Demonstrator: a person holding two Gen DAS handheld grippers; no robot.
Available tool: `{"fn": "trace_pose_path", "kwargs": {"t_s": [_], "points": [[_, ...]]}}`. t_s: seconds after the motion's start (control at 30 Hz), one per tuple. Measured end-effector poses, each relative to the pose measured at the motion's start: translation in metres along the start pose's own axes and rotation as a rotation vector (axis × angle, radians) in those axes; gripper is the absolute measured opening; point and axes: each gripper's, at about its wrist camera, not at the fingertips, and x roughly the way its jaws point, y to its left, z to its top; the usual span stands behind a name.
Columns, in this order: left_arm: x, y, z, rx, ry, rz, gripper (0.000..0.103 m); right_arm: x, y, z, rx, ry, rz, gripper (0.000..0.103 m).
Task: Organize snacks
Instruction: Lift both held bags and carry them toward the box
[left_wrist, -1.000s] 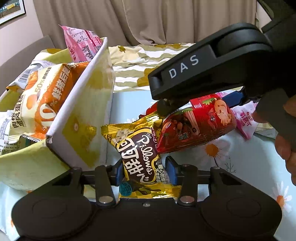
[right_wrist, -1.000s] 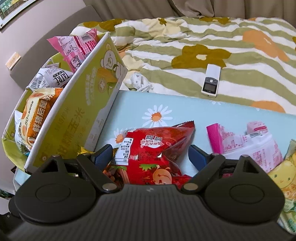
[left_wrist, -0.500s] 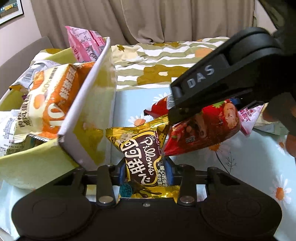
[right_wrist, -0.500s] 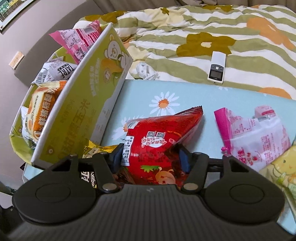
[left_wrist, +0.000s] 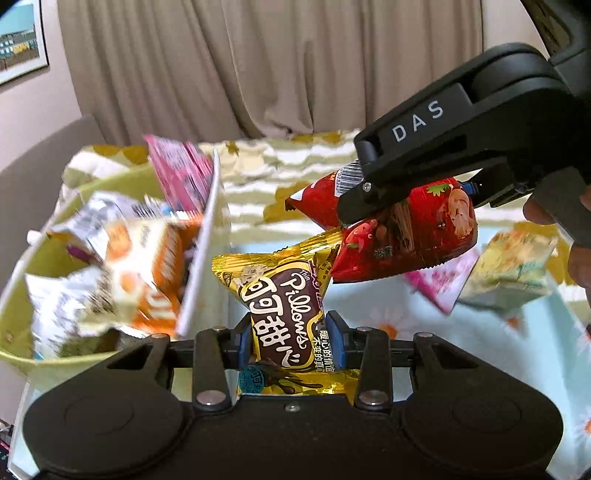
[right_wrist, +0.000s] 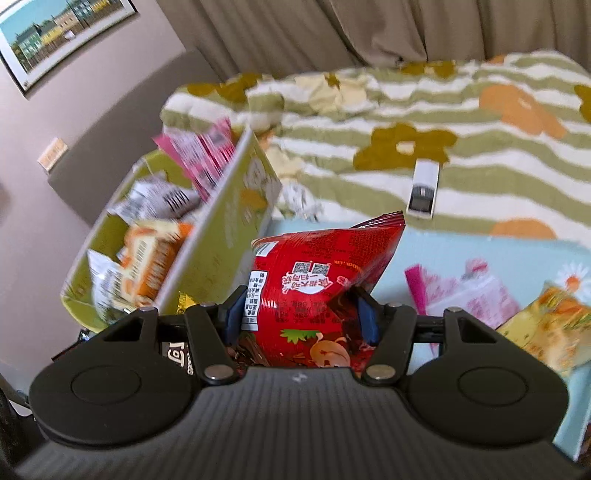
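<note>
Left wrist view: left tool (left_wrist: 291, 338) clamps the gold packet (left_wrist: 280, 295); right tool (right_wrist: 299, 314) clamps the red packet (right_wrist: 317, 273), right of the green box (right_wrist: 221, 236).

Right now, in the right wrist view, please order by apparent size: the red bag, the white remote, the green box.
1. Green box.
2. Red bag, though it is nearest the camera, so this order is unsure.
3. White remote, clearly smallest, but also farthest.

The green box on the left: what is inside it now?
The green box holds an orange snack bag, white packets and a pink packet standing at the back. Anything beneath them is covered.
</note>
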Motion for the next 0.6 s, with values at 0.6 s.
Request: {"fn": "trace_pose_path", "kwargs": {"t_s": [0.6], "points": [[-0.089, 0.122, 0.057, -0.105, -0.186, 0.125, 0.044, -0.053, 0.104, 0.049, -0.074, -0.208, 0.126, 0.074]]}}
